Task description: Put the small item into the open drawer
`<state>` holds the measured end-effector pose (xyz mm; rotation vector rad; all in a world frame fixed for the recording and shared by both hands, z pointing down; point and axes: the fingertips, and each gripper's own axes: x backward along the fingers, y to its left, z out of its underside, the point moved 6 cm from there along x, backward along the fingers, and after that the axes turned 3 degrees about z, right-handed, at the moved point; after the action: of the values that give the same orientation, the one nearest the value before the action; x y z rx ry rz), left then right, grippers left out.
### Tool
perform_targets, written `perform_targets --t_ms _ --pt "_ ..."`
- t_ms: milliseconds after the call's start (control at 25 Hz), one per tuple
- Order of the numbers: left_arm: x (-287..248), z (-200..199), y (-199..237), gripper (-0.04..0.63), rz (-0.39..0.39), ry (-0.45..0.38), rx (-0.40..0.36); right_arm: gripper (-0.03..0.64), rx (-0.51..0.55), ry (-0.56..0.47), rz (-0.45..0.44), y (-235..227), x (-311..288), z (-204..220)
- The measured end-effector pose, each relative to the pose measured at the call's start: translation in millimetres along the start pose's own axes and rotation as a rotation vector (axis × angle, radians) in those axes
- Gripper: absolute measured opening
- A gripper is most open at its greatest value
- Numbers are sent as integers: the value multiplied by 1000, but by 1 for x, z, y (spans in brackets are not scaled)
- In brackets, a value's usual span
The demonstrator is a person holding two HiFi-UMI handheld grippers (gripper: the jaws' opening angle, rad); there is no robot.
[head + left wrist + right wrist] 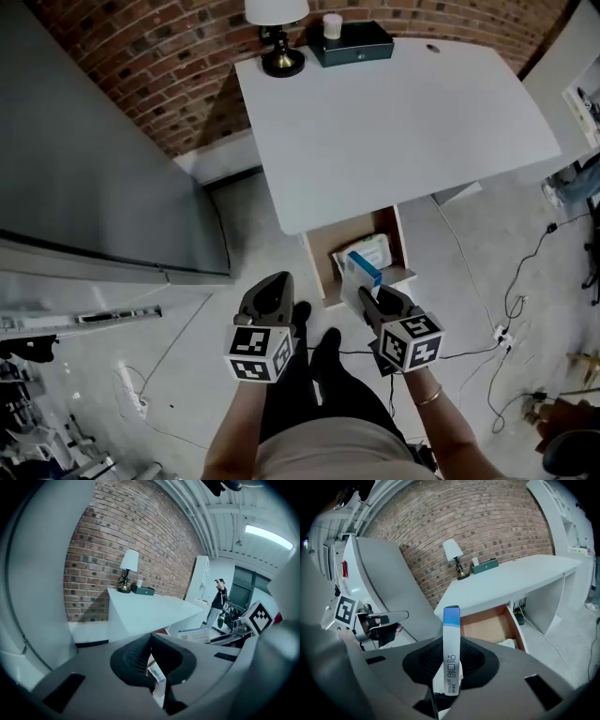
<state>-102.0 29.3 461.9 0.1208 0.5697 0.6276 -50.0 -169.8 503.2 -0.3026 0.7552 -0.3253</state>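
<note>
The small item is a slim white box with a blue end point(359, 272). My right gripper point(368, 298) is shut on it and holds it just in front of the open wooden drawer point(325, 251) under the white desk point(394, 122). In the right gripper view the box point(452, 620) stands upright between the pads, with the drawer point(483, 625) beyond it. A white packet point(368, 251) lies inside the drawer. My left gripper point(272, 286) hangs to the left over the floor. Its jaws meet with nothing held point(150, 653).
A lamp point(278, 37), a dark box point(352, 42) and a white cup point(332, 25) stand at the desk's far edge against the brick wall. A tall grey cabinet point(94, 169) fills the left. Cables point(525, 272) trail on the floor at right.
</note>
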Motion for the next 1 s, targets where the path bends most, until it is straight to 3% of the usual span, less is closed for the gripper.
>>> perform_targets --t_ms 440,720,1000 --pt "16 75 57 21 -125 24 121 84 48 145 22 -8 -107 49" --pt "-3 112 87 21 -158 17 208 84 67 232 89 -29 -164 81" --pt "-15 149 103 21 -167 56 240 84 119 324 144 -35 -214 105"
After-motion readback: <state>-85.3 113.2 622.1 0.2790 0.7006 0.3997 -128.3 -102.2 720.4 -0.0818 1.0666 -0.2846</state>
